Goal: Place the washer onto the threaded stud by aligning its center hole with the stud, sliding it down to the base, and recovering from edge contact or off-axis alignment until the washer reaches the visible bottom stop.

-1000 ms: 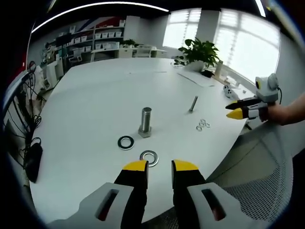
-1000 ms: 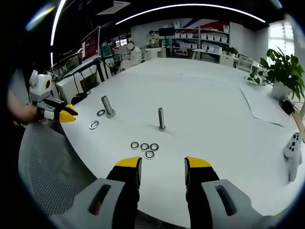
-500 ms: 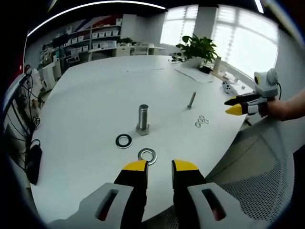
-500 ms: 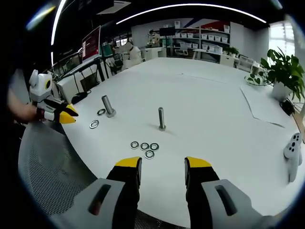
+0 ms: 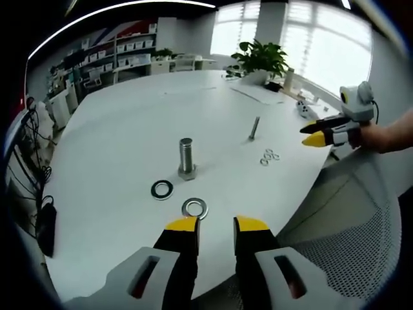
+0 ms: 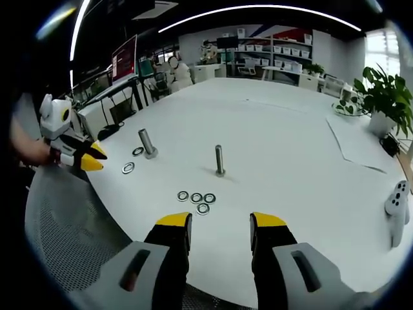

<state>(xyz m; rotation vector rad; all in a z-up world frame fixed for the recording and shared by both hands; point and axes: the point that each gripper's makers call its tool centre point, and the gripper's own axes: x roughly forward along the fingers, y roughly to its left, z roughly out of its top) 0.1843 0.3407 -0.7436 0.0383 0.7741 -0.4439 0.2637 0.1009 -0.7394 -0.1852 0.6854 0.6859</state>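
Observation:
A thick threaded stud stands upright on its hex base on the white table. A dark washer and a silver washer lie flat just in front of it. My left gripper is open, just short of the silver washer, with nothing between its jaws. A thin stud stands mid-table, with several small washers in front of it. My right gripper hangs open near the table's edge, short of those small washers. The thick stud and its two washers lie off to the left in the right gripper view.
A white game controller rests at the right edge of the table. A sheet of paper and a potted plant are further back. A mesh chair stands below the table's edge. Shelves and desks line the room behind.
The left gripper view has shifted a little, with the thick stud and washers sitting slightly further left and higher. The right gripper has hardly moved.

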